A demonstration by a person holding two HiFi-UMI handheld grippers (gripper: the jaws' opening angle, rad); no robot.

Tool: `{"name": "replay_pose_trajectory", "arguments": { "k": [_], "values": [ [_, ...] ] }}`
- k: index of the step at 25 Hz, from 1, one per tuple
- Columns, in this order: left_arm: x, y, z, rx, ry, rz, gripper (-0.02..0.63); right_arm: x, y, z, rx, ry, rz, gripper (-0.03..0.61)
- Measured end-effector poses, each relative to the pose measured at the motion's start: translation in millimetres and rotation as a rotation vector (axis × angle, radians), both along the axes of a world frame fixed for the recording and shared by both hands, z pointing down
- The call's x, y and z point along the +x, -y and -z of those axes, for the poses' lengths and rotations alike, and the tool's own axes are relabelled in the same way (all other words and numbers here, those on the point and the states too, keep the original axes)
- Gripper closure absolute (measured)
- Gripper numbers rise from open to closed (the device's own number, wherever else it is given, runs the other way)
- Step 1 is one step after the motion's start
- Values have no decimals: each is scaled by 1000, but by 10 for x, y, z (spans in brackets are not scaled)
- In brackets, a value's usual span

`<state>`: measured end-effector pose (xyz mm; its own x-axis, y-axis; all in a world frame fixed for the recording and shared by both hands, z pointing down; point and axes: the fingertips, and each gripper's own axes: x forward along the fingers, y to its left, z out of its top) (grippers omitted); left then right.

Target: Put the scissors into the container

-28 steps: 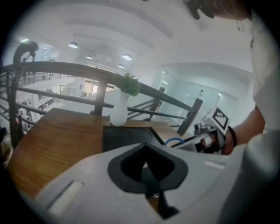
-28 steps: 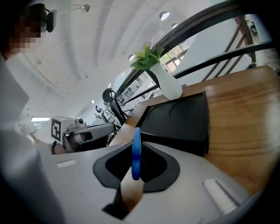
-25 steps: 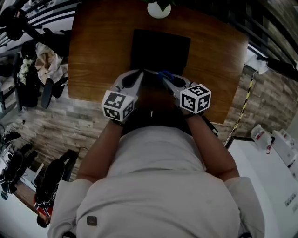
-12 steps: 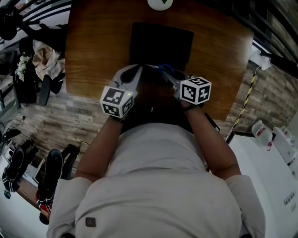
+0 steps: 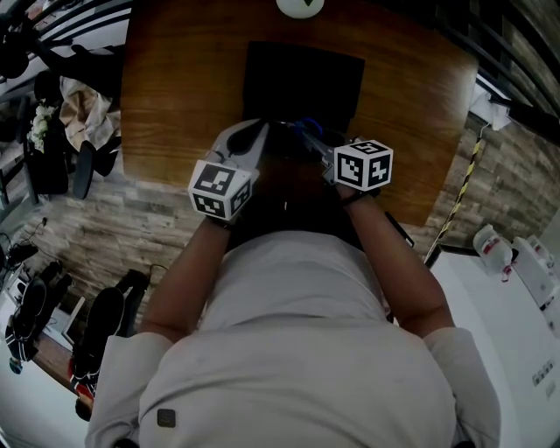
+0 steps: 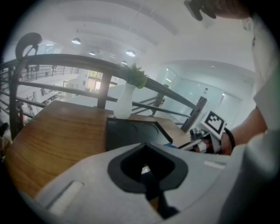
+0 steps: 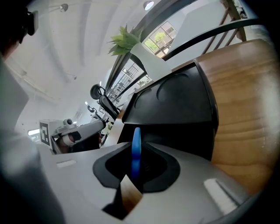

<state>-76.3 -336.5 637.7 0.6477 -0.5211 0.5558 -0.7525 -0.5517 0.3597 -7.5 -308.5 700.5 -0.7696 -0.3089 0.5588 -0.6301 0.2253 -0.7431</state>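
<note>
Right now my right gripper point(image 7: 134, 171) is clenched on the scissors point(image 7: 136, 148). Their blue handle stands edge-on between the jaws, at the six o'clock edge of the black container point(image 5: 302, 74). My left gripper point(image 6: 146, 175), at nine o'clock of the right one, has its jaws pressed together with nothing between them. A white vase point(image 5: 300, 7) stands at twelve o'clock on the wooden table point(image 5: 175, 96).

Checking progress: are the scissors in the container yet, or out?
Out. The right gripper grips the scissors by their blue handle, with the black container just ahead of it.
</note>
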Motion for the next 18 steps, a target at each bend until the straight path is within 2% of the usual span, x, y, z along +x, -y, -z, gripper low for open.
{"name": "replay_pose_trajectory", "arguments": {
  "k": [14,18],
  "values": [
    [-41,2,12,-9,-11,9,612,-19,10,-89,-18,-22,-18,514],
    [-19,-11,23,-7,-19,1,612,-35,31,-118,-20,-45,-20,468]
  ]
}}
